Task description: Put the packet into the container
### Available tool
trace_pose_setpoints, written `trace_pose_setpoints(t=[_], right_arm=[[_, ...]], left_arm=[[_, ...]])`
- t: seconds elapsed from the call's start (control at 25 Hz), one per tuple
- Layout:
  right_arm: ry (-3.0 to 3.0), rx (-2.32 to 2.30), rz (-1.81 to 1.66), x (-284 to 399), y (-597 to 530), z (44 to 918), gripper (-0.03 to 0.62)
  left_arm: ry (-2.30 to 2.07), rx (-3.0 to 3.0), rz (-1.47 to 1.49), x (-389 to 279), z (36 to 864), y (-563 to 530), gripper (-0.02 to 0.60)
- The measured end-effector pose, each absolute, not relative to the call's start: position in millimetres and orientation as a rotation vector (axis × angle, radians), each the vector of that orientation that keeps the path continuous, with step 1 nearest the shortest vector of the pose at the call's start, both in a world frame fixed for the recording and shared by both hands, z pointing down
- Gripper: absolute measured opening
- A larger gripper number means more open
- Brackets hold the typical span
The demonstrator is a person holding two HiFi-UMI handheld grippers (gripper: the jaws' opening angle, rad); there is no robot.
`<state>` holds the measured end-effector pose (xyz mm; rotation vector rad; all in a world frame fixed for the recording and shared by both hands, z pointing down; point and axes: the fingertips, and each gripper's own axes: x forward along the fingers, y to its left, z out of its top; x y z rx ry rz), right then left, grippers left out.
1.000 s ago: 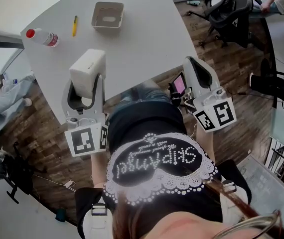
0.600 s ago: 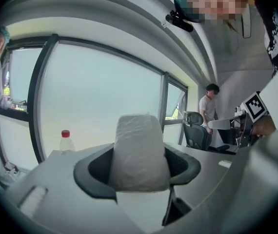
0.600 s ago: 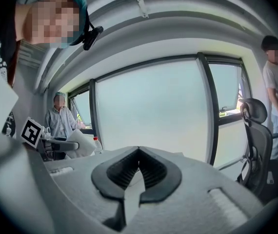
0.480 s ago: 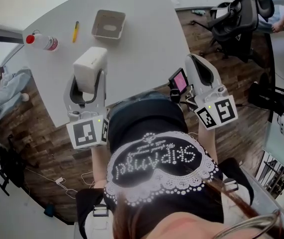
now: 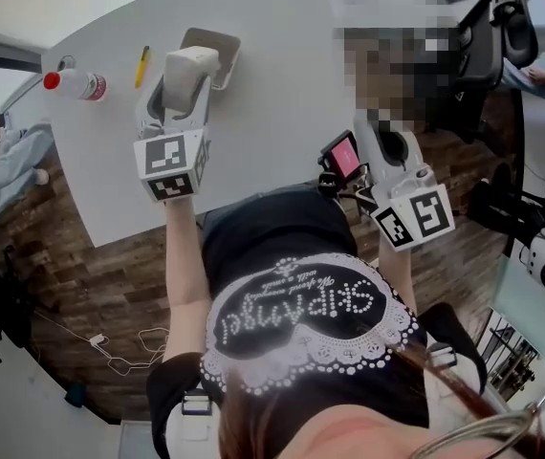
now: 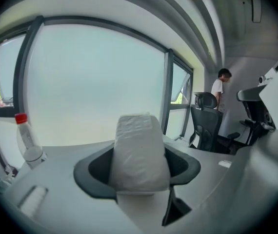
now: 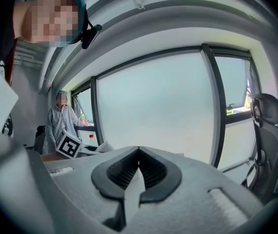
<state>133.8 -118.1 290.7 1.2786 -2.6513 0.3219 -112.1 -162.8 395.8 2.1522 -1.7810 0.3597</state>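
Note:
The white packet (image 5: 189, 65) is clamped between the jaws of my left gripper (image 5: 185, 82), held above the grey table (image 5: 282, 84). It overlaps the near left edge of the grey container (image 5: 225, 50), whose inside is partly hidden. In the left gripper view the packet (image 6: 140, 152) stands upright and fills the gap of the left gripper (image 6: 138, 165), its pads pressing both sides. My right gripper (image 5: 387, 146) hovers by the table's right edge, away from both. In the right gripper view the right gripper (image 7: 139, 152) has its tips touching, with nothing between them.
A clear bottle with a red cap (image 5: 74, 84) lies at the table's left corner, with a yellow pen (image 5: 142, 65) beside it. Office chairs (image 5: 488, 46) stand on the wooden floor to the right. Other people stand at the room's edges.
My left gripper has carried the packet forward from the table's near edge to the container's near rim. The right gripper has stayed about where it was.

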Motion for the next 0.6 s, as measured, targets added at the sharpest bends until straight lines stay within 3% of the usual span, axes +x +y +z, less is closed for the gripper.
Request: trace_pose_setpoints(t=[0.6], right_arm=[[-2.608, 1.346, 0.368, 152.6, -133.9, 300.2, 0.002]], left_arm=[[-1.755, 2.093, 0.602, -109.9, 485.3, -221.5, 0.276]])
